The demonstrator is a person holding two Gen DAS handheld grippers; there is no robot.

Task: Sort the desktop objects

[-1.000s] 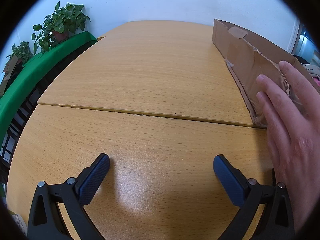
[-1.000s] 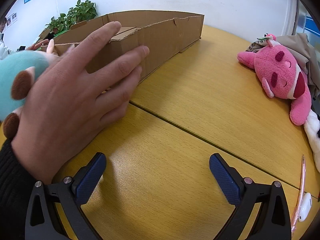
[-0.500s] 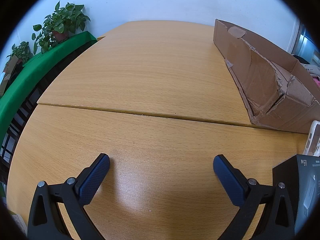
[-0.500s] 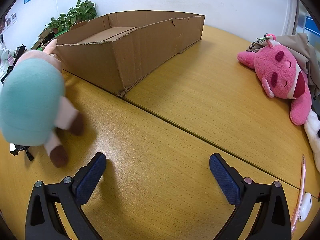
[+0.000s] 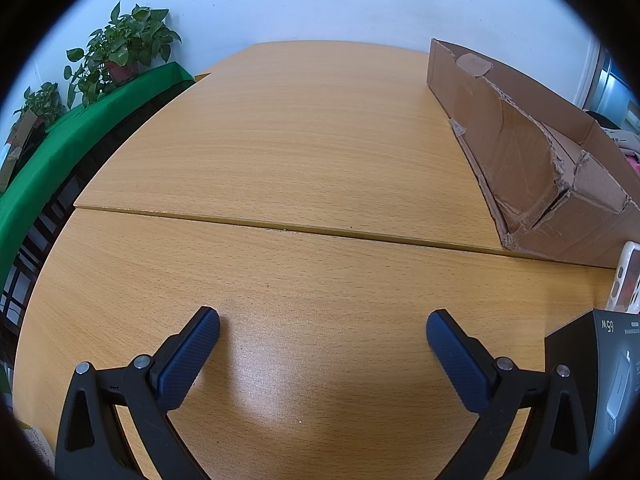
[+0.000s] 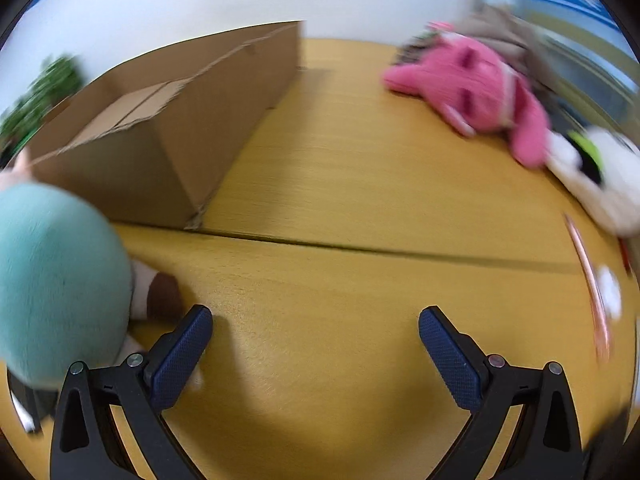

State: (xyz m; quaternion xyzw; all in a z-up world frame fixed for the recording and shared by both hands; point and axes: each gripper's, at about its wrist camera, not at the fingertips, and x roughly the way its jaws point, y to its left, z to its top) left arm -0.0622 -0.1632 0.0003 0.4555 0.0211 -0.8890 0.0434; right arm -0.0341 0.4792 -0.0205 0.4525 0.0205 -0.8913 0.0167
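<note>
One cardboard box (image 6: 168, 136) is sitting between one teal plush (image 6: 56, 284) and one pink plush (image 6: 480, 92); left gripper (image 5: 322, 332) and right gripper (image 6: 316, 330) are both gaping empty.

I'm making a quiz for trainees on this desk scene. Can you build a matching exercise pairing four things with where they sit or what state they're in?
Things:
1. teal round plush toy
2. pink plush toy
3. brown cardboard box
4. right gripper

Places or states:
A. lying at the far right of the wooden table, beside a white plush
B. open, jaws empty above the table
C. close to the left jaw, in front of the box
D. open-topped, standing past the table's seam

Pairs: 1-C, 2-A, 3-D, 4-B
</note>
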